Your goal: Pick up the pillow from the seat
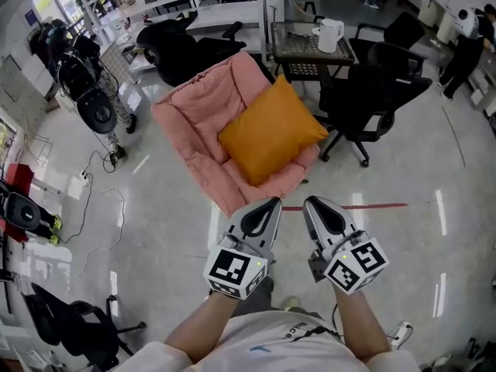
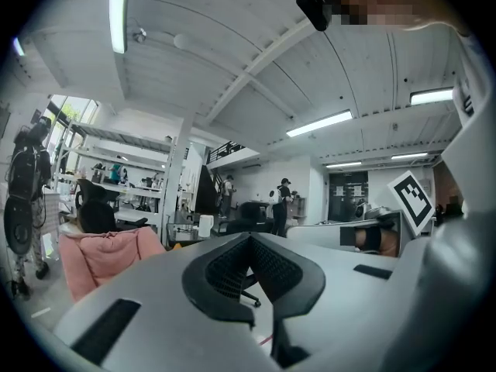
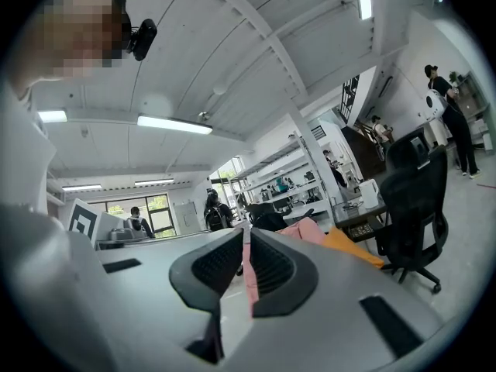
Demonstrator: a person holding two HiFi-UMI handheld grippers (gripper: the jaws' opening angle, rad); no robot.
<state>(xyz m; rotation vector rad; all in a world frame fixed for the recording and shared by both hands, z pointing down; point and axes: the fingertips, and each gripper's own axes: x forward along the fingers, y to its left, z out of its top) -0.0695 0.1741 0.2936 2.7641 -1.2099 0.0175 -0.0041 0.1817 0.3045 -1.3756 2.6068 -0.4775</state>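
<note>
We hold the left gripper [image 1: 267,206] and right gripper [image 1: 314,206] side by side, jaws together and empty, since the pillow [image 1: 271,130] lies just ahead of both on the seat [image 1: 194,107], not yet reached.

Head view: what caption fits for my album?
Left claw and right claw, shut, facing a square orange pillow on a pink padded seat.

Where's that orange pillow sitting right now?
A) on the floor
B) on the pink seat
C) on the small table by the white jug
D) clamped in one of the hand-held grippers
B: the orange pillow lies on the pink seat, with the left gripper and the right gripper both short of it.
</note>
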